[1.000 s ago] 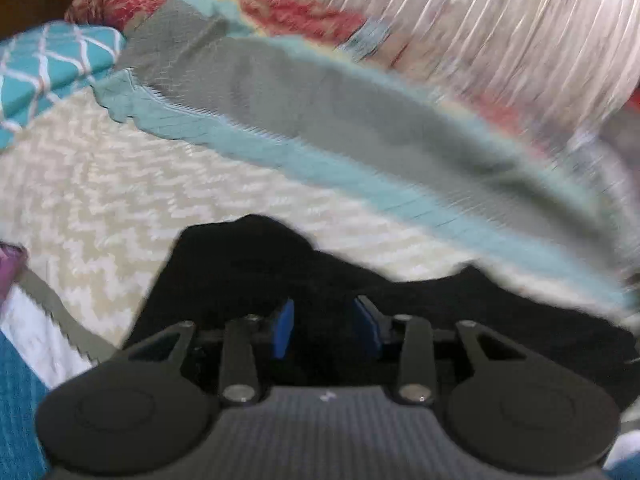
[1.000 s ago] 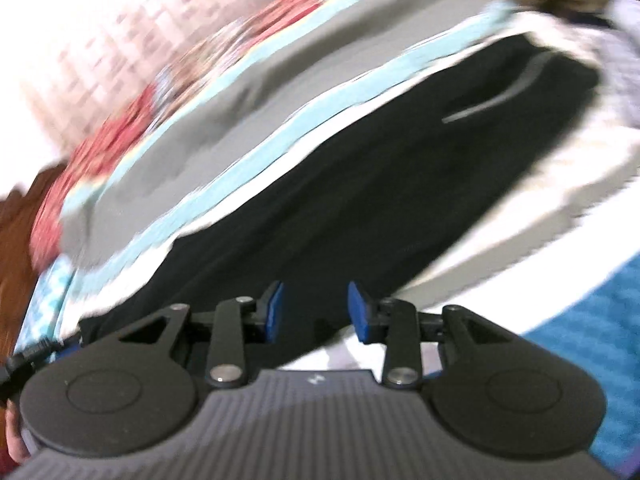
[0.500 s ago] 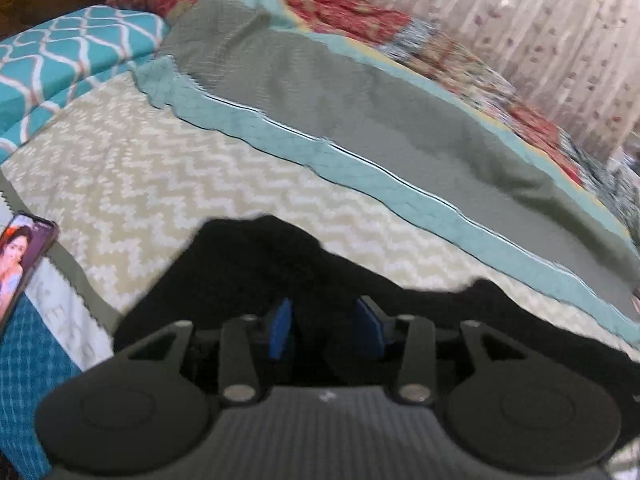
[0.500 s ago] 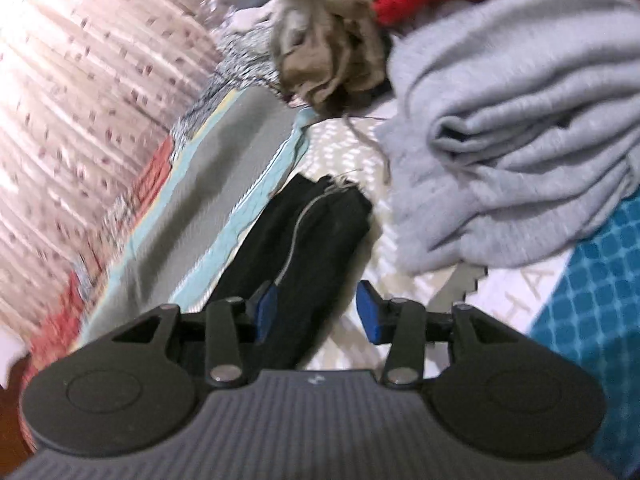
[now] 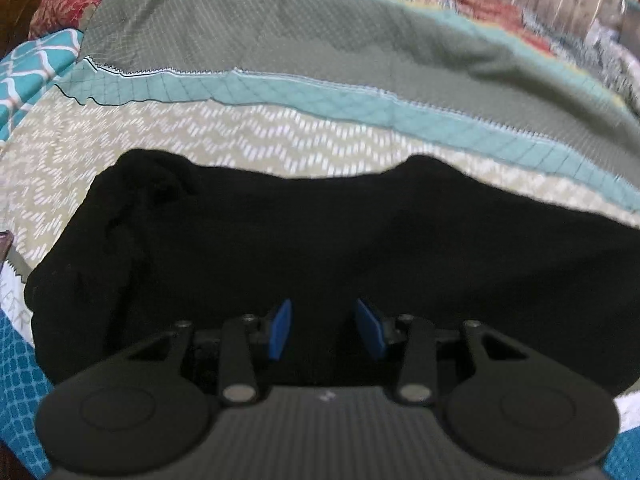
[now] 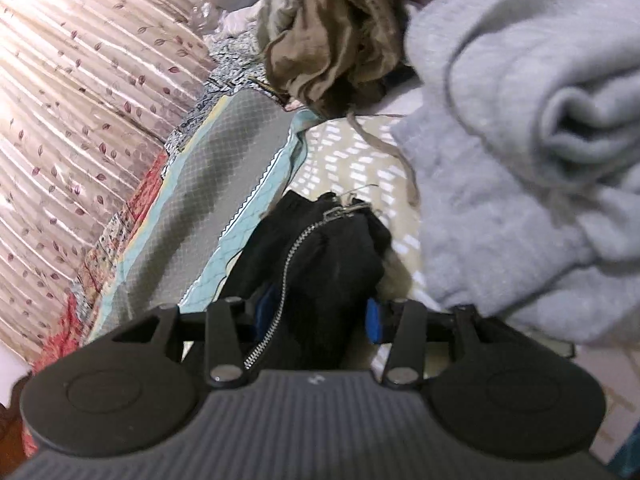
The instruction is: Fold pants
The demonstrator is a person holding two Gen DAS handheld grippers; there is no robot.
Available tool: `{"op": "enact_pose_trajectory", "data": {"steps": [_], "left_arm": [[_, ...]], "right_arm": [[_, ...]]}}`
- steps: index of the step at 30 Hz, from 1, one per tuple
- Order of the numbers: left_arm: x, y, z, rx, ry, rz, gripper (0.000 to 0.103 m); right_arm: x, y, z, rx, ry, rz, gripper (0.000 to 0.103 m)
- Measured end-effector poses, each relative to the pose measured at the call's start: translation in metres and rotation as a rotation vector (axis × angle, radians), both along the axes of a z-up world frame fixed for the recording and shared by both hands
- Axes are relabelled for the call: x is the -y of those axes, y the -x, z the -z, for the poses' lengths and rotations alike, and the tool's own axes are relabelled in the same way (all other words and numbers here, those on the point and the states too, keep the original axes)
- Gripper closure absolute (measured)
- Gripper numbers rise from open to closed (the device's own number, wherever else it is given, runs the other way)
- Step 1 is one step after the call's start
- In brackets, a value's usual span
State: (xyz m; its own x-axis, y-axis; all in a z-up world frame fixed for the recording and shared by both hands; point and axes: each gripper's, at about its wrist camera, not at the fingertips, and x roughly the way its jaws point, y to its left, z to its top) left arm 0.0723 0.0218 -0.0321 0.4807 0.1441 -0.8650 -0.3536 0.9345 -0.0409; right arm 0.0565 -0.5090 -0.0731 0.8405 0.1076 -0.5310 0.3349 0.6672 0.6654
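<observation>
Black pants [image 5: 320,240] lie stretched across a beige chevron sheet [image 5: 200,132] on a bed. My left gripper [image 5: 322,330] hovers low over their middle, its blue pads apart and nothing pinched between them. In the right wrist view the pants' narrow end [image 6: 332,256] bunches up, and a silver zipper [image 6: 288,264] runs along it. My right gripper [image 6: 320,312] straddles this end. The cloth fills the gap between the jaws and partly covers the left pad. The jaws stand as wide as before and do not squeeze it.
A grey and teal quilt [image 5: 320,60] runs along the far side of the pants. A bulky grey knit [image 6: 520,160] lies just right of the pants' end. A crumpled brown garment [image 6: 332,32] sits beyond it. A pleated curtain [image 6: 80,100] hangs at the left.
The left gripper slid along the pants and sits closer over them; the phone at left has nearly left view. The right gripper moved forward and down, so the pants' end now sits between its jaws.
</observation>
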Motion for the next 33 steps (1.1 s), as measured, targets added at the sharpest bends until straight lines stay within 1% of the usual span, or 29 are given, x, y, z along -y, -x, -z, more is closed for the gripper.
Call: {"op": "enact_pose_trajectory", "data": {"steps": [4, 8, 14, 18, 23, 28, 33], "left_arm": [[0.003, 0.002, 0.005, -0.026, -0.028, 0.001, 0.061], [0.005, 0.000, 0.007, -0.037, -0.055, 0.013, 0.060], [0.004, 0.001, 0.013, -0.047, -0.074, 0.020, 0.057], [0.005, 0.003, 0.014, -0.048, -0.077, 0.024, 0.056], [0.003, 0.003, 0.017, -0.048, -0.072, 0.025, 0.054], [0.000, 0.006, 0.022, -0.044, -0.068, 0.025, 0.050], [-0.002, 0.006, 0.023, -0.034, -0.058, 0.029, 0.048]], "right_arm": [[-0.007, 0.009, 0.010, 0.069, 0.072, 0.000, 0.056], [-0.007, 0.010, 0.011, 0.086, 0.106, 0.003, 0.056], [0.002, 0.011, 0.012, 0.107, 0.090, 0.003, 0.056], [0.001, 0.012, 0.010, 0.110, 0.099, 0.006, 0.056], [-0.001, 0.014, 0.010, 0.116, 0.100, 0.010, 0.056], [-0.002, 0.016, 0.011, 0.116, 0.100, 0.012, 0.056], [-0.001, 0.019, 0.012, 0.125, 0.081, 0.016, 0.056]]}}
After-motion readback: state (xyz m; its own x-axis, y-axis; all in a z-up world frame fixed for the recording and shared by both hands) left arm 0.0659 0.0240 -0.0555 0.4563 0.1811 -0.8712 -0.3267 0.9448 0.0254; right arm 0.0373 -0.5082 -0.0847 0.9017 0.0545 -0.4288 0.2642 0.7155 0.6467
